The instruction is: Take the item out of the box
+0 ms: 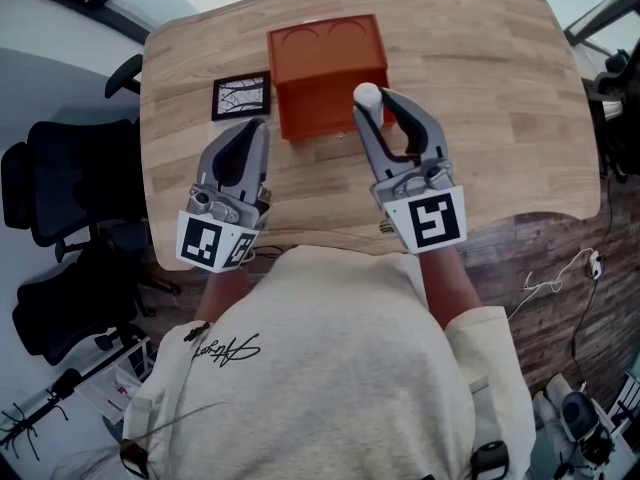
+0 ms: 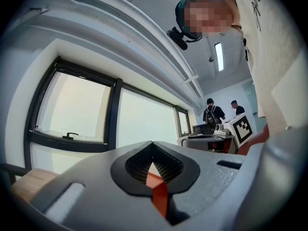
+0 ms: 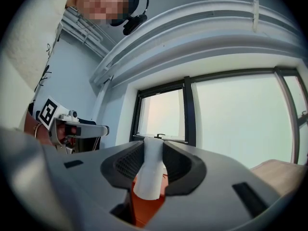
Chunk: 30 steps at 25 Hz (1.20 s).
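Observation:
An orange box (image 1: pixel 325 58) stands at the far middle of the wooden table (image 1: pixel 500 98). My right gripper (image 1: pixel 372 103) hovers at the box's front right corner, shut on a white item (image 1: pixel 367 94) with a rounded top. In the right gripper view the white item (image 3: pixel 153 167) stands upright between the dark pads (image 3: pixel 127 165), with the orange box (image 3: pixel 144 211) below. My left gripper (image 1: pixel 255 128) hangs over the table in front of the box's left corner, jaws together and holding nothing. In the left gripper view a sliver of the orange box (image 2: pixel 159 194) shows through the pad recess.
A black-framed card (image 1: pixel 241 96) lies on the table left of the box. Black office chairs (image 1: pixel 60 178) stand off the table's left side. Cables (image 1: pixel 550 283) trail on the floor at the right. Two people (image 2: pixel 211 113) stand far off in the room.

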Each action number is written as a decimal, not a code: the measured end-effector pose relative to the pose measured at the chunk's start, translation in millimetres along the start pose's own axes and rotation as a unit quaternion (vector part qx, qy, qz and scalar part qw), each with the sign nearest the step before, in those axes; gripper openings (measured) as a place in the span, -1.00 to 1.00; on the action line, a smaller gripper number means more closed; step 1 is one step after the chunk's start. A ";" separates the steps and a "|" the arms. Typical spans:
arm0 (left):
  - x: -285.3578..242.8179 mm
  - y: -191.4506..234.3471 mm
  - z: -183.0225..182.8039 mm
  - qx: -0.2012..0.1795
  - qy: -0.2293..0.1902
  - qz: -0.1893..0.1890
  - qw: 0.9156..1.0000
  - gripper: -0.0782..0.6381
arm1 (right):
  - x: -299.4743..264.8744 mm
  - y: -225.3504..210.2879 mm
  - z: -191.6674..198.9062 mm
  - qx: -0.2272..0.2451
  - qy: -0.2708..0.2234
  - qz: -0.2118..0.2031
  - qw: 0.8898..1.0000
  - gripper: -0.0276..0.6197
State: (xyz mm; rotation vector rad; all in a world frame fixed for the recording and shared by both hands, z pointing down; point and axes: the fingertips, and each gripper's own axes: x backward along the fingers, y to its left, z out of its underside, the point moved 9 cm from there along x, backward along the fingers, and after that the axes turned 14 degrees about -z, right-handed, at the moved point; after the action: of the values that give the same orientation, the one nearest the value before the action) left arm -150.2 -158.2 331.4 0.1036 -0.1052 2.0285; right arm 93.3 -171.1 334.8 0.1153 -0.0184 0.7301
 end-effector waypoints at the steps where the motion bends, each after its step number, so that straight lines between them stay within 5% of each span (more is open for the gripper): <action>1: 0.4 -0.2 -0.1 -0.001 -0.001 0.000 1.000 -0.77 | 0.6 0.9 -0.3 0.001 -0.002 -0.001 1.000 -0.53; 30: 0.4 -2.5 -2.2 0.001 -0.005 0.001 1.000 -0.77 | 4.7 4.2 -7.8 0.004 -0.029 0.004 1.000 -0.53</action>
State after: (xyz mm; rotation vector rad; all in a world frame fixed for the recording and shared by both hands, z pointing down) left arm -148.2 -156.5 329.3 0.1153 -0.1099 2.0304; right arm 93.9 -164.0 327.7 0.1433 -0.0709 0.7338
